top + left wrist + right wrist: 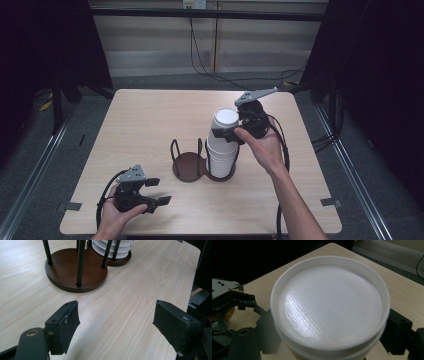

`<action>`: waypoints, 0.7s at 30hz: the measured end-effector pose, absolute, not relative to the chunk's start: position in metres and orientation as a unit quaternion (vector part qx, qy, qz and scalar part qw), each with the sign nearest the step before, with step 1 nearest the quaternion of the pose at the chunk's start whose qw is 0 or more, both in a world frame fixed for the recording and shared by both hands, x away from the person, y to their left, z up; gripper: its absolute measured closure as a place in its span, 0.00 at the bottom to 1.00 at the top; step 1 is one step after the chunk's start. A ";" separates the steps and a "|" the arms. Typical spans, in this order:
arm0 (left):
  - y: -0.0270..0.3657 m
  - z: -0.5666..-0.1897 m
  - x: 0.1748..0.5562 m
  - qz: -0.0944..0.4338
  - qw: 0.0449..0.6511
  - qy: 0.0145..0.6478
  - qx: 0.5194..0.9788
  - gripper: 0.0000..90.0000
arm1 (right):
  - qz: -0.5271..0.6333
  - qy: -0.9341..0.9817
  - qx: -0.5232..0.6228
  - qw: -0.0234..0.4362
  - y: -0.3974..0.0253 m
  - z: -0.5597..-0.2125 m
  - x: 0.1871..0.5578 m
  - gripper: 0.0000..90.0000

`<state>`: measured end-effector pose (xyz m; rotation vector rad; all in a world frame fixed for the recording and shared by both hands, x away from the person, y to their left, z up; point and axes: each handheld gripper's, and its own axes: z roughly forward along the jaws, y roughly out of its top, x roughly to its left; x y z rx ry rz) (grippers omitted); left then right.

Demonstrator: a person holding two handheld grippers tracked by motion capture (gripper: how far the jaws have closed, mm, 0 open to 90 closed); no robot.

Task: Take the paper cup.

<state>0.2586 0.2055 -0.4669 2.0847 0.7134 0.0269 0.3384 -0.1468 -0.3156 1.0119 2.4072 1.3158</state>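
Observation:
A tall stack of white paper cups, bottoms up, stands in the right ring of a dark brown two-ring cup holder. My right gripper is shut on the top cup. In the right gripper view the top cup sits between the jaws of the right gripper, its flat bottom facing the camera. My left gripper is held open near the table's front left, with nothing in it. From the left gripper, the empty ring base and the stack's bottom cups lie ahead.
The light wooden table has bare surface on all sides of the holder. Black cables run over the floor behind the table. The left gripper shows far off in the right gripper view.

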 end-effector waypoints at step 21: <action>0.205 -0.467 0.259 0.009 0.451 0.291 0.844 0.23 | 0.473 0.806 0.340 0.107 -0.153 -0.308 0.334 0.22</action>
